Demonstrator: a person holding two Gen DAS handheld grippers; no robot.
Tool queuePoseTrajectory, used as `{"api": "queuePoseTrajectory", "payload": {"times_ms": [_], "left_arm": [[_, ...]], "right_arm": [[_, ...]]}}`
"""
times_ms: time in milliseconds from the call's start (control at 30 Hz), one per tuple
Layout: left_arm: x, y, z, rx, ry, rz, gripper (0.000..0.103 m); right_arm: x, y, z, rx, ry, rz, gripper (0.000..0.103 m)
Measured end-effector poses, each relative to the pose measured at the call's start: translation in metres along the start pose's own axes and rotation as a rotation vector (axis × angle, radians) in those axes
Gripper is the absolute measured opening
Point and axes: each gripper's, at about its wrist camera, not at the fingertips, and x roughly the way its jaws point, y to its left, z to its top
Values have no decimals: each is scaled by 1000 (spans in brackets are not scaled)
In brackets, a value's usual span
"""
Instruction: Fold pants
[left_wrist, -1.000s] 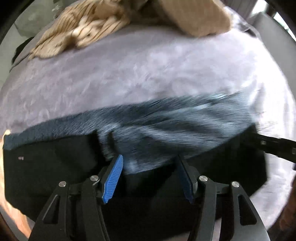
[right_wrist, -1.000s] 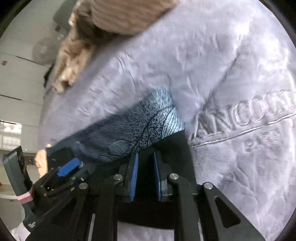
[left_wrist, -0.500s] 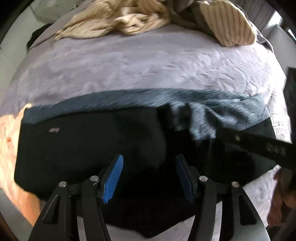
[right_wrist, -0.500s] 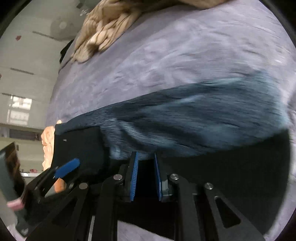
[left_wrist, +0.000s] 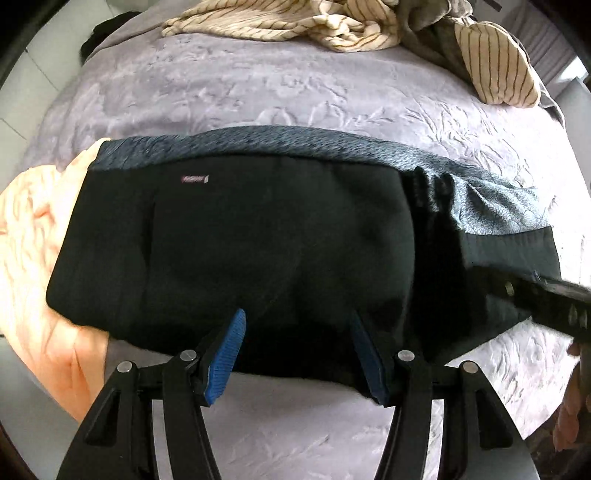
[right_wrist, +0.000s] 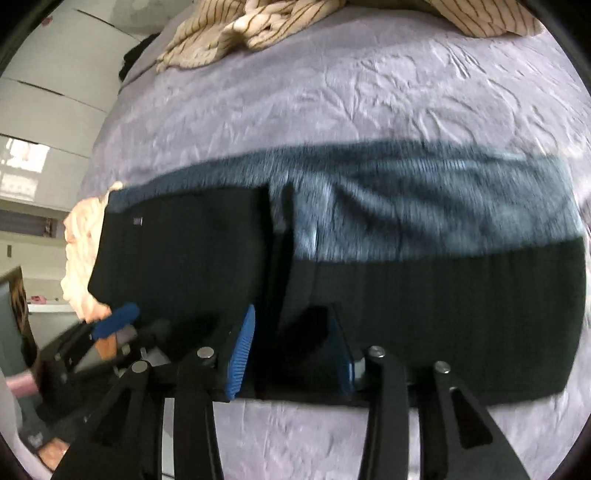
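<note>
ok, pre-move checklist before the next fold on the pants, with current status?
1. Left gripper open and empty: ok, jaws spread over the near edge.
2. Right gripper released: ok, jaws apart, though the view is blurred.
3. Pants lying flat on the purple bedspread: mostly ok, with puckering at the right end of the black fold.
4. Fold edges aligned: not ok, a blue-grey patterned layer sticks out past the black layer.
5. Peach cloth clear of the pants: not ok, it touches their left end.
6. Striped laundry out of the way: ok, at the far side.
</note>
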Motion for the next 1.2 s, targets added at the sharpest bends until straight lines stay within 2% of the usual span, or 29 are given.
{"api": "queuePoseTrajectory", "payload": {"times_ms": [133,267,333,400,433,633,733,900,967,1000,1200], "left_arm": [[-2,10,-5,0,14,8,60],[-7,17,-9,1,4,11,60],[-11,21,-11,-4,-1,7,61],[-14,24,-13,-15,-2,2,88],[-16,27,-14,-23,-11,0,90],[-15,36,-21,-29,15,6,90],[-15,40,-25,-35,22,11,90],[-16,47,-27,-56,23,6,90],[-17,48,-26,-58,18,5,90],[-18,49,-26,-58,15,5,90],[-19,54,-28,-73,20,-8,90]], "right_arm": [[-3,6,-20,15,28,-25,52],[-6,14,-33,22,52,-44,55],[-6,21,-38,7,66,-55,61],[-7,28,-43,-15,80,-73,65],[-8,32,-46,-28,86,-81,68],[-12,48,-56,-85,104,-116,79],[-13,55,-58,-108,102,-135,80],[-19,61,-58,-137,67,-165,89],[-21,65,-57,-159,45,-196,101],[-22,66,-57,-171,32,-211,103],[-22,70,-57,-191,46,-233,103]]}}
